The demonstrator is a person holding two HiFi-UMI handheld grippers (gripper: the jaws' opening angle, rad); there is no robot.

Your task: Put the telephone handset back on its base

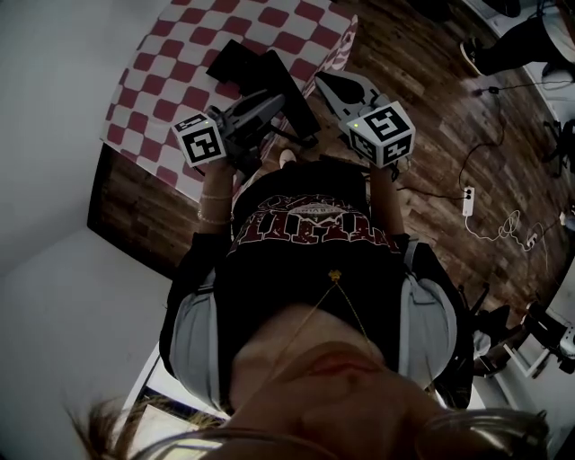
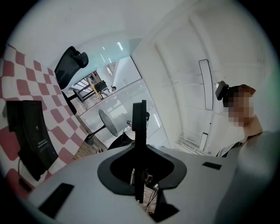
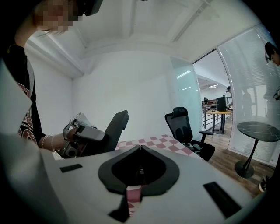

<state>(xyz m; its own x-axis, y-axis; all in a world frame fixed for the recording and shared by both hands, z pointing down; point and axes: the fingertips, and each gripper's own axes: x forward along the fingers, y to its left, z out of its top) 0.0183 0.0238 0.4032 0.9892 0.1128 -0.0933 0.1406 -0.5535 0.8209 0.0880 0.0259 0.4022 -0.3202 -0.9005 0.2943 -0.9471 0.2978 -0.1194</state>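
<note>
My left gripper [image 1: 272, 101] is shut on the black telephone handset [image 1: 296, 115], which it holds up in the air at the near edge of the table. In the left gripper view the handset [image 2: 139, 122] stands edge-on as a thin dark bar between the jaws of my left gripper [image 2: 140, 146]. The black telephone base [image 1: 232, 61] lies on the red-and-white checked cloth [image 1: 296, 27], beyond and left of the handset, and the left gripper view shows the base [image 2: 30, 135] too. My right gripper [image 1: 327, 83] hovers to the right, jaws together and empty. The right gripper [image 3: 140, 147] looks across at the handset [image 3: 116, 127].
Dark wooden floor [image 1: 422, 99] lies right of the table, with cables and a white power strip [image 1: 467, 199]. A black office chair [image 3: 188, 127] and a small round table [image 3: 258, 129] stand beyond the table. A white wall [image 1: 54, 108] borders the left.
</note>
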